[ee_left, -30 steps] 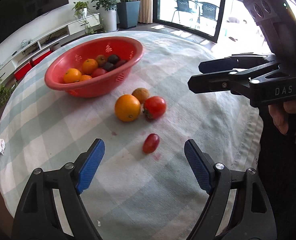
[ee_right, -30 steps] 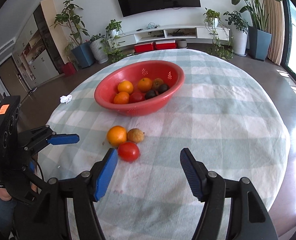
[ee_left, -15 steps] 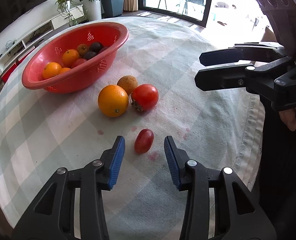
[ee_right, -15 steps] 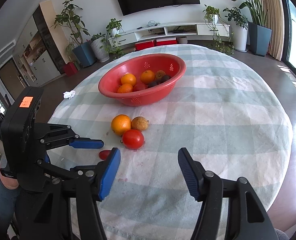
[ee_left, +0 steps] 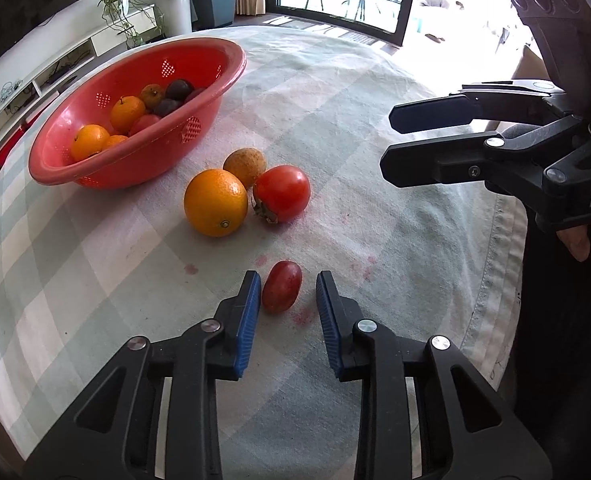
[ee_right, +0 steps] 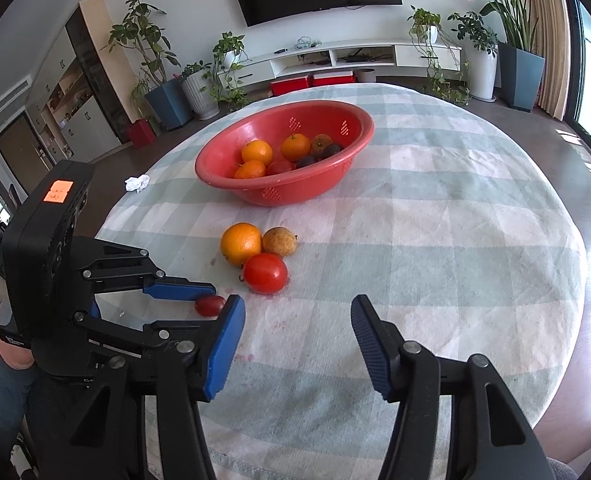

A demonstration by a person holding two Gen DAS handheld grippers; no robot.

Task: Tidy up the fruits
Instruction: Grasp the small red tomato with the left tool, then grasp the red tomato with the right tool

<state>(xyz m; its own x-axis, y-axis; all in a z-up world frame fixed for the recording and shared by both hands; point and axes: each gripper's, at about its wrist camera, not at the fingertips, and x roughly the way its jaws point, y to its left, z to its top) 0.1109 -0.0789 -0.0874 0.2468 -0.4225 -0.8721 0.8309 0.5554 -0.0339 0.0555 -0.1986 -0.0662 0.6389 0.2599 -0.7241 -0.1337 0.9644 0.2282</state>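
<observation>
A small red oval fruit (ee_left: 281, 292) lies on the checked tablecloth between the blue pads of my left gripper (ee_left: 288, 278). Its jaws are closing; the left pad is at the fruit's skin, while a gap still shows on the right. Beyond it sit an orange (ee_left: 215, 202), a brown round fruit (ee_left: 244, 162) and a red persimmon (ee_left: 282, 194), all touching. The red basket (ee_left: 143, 160) behind them holds several fruits. My right gripper (ee_right: 295, 304) hovers over bare cloth near the front edge, jaws closing slowly on nothing. The right wrist view shows the left gripper (ee_right: 211, 307) at the small fruit (ee_right: 209, 306).
A crumpled white tissue (ee_right: 137, 183) lies near the table's left edge. Pink stains (ee_left: 303, 316) mark the cloth around the small fruit. The round table's edge (ee_right: 567, 364) curves close on the right. A hand (ee_left: 575, 240) holds the right gripper (ee_left: 389, 142).
My left gripper has come forward and down over the small red fruit, and its jaws have narrowed from wide to close around it. The right gripper's jaws have narrowed slightly.
</observation>
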